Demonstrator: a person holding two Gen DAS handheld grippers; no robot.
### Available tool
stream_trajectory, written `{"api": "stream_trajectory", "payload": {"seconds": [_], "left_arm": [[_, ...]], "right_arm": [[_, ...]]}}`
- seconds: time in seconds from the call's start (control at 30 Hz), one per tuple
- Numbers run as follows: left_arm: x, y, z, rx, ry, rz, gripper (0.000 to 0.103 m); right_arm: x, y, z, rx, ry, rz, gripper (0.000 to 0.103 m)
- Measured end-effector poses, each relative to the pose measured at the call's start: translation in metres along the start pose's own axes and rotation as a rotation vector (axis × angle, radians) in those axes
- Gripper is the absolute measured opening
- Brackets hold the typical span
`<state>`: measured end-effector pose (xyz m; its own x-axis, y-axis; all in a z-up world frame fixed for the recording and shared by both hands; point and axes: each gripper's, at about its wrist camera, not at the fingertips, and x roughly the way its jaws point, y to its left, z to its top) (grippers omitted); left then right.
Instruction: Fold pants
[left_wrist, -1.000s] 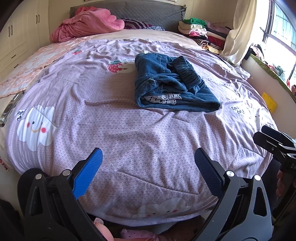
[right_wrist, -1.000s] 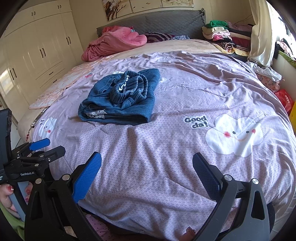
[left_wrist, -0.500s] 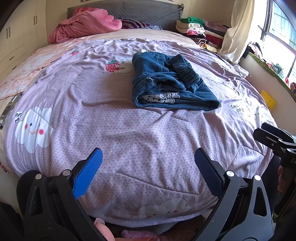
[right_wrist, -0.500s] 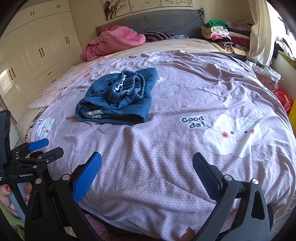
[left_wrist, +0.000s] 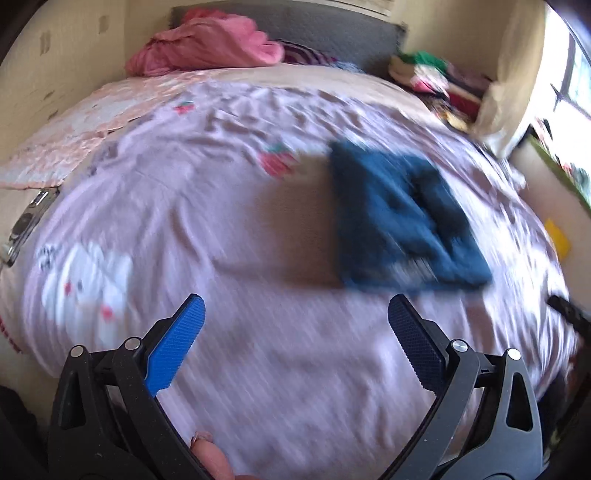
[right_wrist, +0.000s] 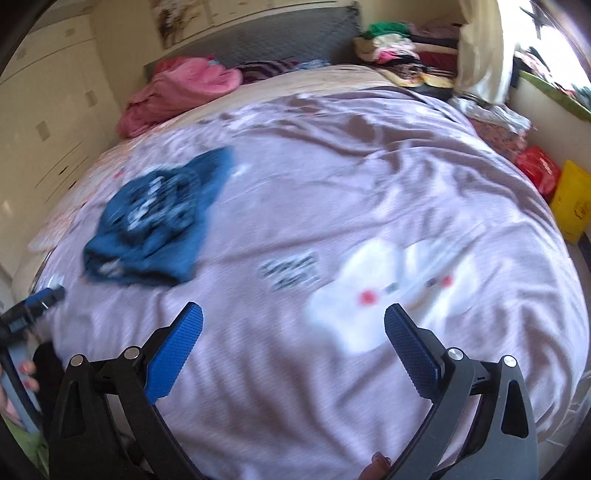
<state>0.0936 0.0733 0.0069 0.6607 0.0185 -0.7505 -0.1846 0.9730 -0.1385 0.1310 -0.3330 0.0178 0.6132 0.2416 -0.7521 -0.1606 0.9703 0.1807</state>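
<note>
The blue denim pants (left_wrist: 402, 225) lie in a compact folded bundle on the lilac bed cover (left_wrist: 221, 229), blurred by camera motion. In the right wrist view the pants (right_wrist: 155, 221) lie at the left. My left gripper (left_wrist: 293, 312) hangs open over the near part of the bed, well short of the pants, with nothing between its blue pads. My right gripper (right_wrist: 291, 321) is open too, over the white cloud print (right_wrist: 391, 291), far right of the pants. The left gripper (right_wrist: 33, 302) shows at the left edge of the right wrist view.
A pink blanket (left_wrist: 207, 51) is heaped at the grey headboard (left_wrist: 332, 33). Stacked clothes (right_wrist: 399, 51) sit at the far right corner by a curtain (right_wrist: 480, 55). White wardrobes (right_wrist: 48, 122) stand left. A yellow bag (right_wrist: 572, 199) and a red bag (right_wrist: 535, 170) lie beside the bed.
Both views have swung and blurred: the pants slid right in the left view and left in the right view. Both grippers stay open and the pants lie as before.
</note>
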Motion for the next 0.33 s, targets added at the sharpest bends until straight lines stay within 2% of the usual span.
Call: {"api": "stream_trajectory", "payload": {"seconds": [0.07, 0.13, 0.2, 0.27, 0.3, 0.33], "left_arm": [[0.022, 0.026, 0.029, 0.002, -0.009, 0.123, 0.093], [0.053, 0.051, 0.055, 0.009, 0.019, 0.207, 0.093], [0.092, 0.08, 0.081, -0.017, 0.075, 0.244, 0.093], [0.124, 0.098, 0.096, -0.029, 0.127, 0.27, 0.093], [0.142, 0.108, 0.102, -0.042, 0.142, 0.3, 0.095], [0.155, 0.113, 0.105, -0.032, 0.128, 0.287, 0.095]], "right_arm": [[0.003, -0.03, 0.019, 0.028, -0.015, -0.071, 0.098], [0.013, -0.067, 0.043, 0.055, -0.014, -0.122, 0.098], [0.03, -0.102, 0.063, 0.08, 0.0, -0.22, 0.098], [0.054, -0.134, 0.081, 0.1, 0.012, -0.269, 0.098], [0.069, -0.15, 0.088, 0.117, 0.04, -0.324, 0.098], [0.091, -0.169, 0.094, 0.146, 0.072, -0.341, 0.098]]}}
